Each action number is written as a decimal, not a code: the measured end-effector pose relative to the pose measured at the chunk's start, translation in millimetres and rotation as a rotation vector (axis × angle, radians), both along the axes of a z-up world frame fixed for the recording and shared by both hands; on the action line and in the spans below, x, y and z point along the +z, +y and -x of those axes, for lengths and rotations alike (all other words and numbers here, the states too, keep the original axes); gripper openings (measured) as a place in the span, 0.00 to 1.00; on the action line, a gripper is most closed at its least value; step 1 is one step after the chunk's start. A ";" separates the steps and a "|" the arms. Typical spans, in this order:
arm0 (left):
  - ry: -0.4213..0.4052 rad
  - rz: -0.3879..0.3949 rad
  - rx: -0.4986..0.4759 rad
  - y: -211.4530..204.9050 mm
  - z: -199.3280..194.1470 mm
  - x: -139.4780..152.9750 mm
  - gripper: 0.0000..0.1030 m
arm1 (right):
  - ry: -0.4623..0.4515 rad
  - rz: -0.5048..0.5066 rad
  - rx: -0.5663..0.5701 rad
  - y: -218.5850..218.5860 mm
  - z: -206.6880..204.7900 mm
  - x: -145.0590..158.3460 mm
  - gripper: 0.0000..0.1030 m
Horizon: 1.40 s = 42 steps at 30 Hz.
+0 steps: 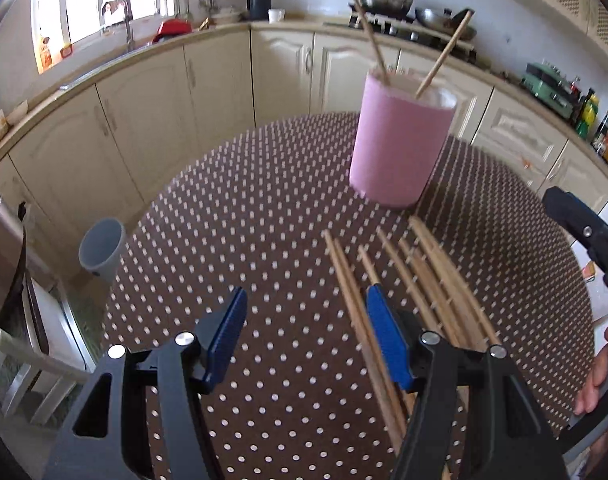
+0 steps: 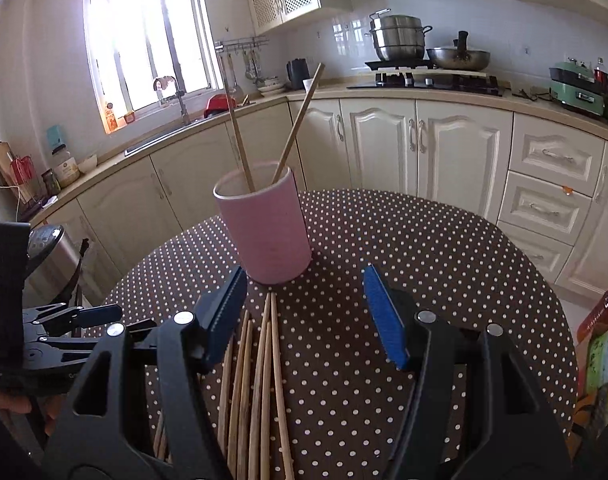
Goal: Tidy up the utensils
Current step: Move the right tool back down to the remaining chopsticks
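On the far left, I see through the left wrist camera my left gripper above the dotted tablecloth. Its jaws stand wide and hold nothing. Its blue pads are low near the cloth, and the right pad sits just over the left edge of the loose chopsticks. These lie flat in a rough row, close together, some touching each other, with their far tips pointing to the pink cup.

The cup stands upright further back on the table, and two chopsticks already lean inside it, one to each side.

In the right wrist camera, my right gripper is also wide open and empty. The same row of loose chopsticks passes under its left pad, and the pink cup is straight ahead, just behind the tips.

I think some sticks are in the cup and most are not yet.

What may go wrong from here:
- The sticks are thin, round and packed tight. If I close the jaws on them, I may catch two at once, or one can roll out.
- A pad pushed down on the row could scatter the sticks over the table edge.
- Both grippers are near the same pile, so they may knock together.
- The cup looks light; a stick hitting its rim, or the leaning sticks, could tip it.
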State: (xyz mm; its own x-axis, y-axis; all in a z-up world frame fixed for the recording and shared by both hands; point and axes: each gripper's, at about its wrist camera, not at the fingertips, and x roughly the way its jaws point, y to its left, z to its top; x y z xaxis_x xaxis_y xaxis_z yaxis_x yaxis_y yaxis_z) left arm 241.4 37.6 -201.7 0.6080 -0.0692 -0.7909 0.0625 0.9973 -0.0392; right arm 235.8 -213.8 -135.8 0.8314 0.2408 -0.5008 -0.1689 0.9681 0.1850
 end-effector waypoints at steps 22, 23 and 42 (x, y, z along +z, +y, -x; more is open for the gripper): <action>0.064 -0.033 0.020 -13.9 -22.3 -25.0 0.60 | 0.125 0.042 0.033 2.2 -12.8 -36.5 0.59; 0.075 -0.051 0.020 -15.5 -24.6 -26.9 0.60 | 0.130 0.045 0.034 1.5 -13.4 -37.2 0.59; 0.064 -0.047 -0.098 -33.2 -27.5 -24.9 0.11 | 0.307 0.242 0.223 44.7 -39.2 -52.7 0.33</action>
State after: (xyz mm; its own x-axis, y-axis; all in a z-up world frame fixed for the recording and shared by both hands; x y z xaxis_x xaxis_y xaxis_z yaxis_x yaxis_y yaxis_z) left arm 268.8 4.4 -226.7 0.5481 -0.0879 -0.8318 0.1591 0.9873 0.0005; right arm 274.9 -169.1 -188.6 0.5766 0.2434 -0.7799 -0.3514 0.9357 0.0323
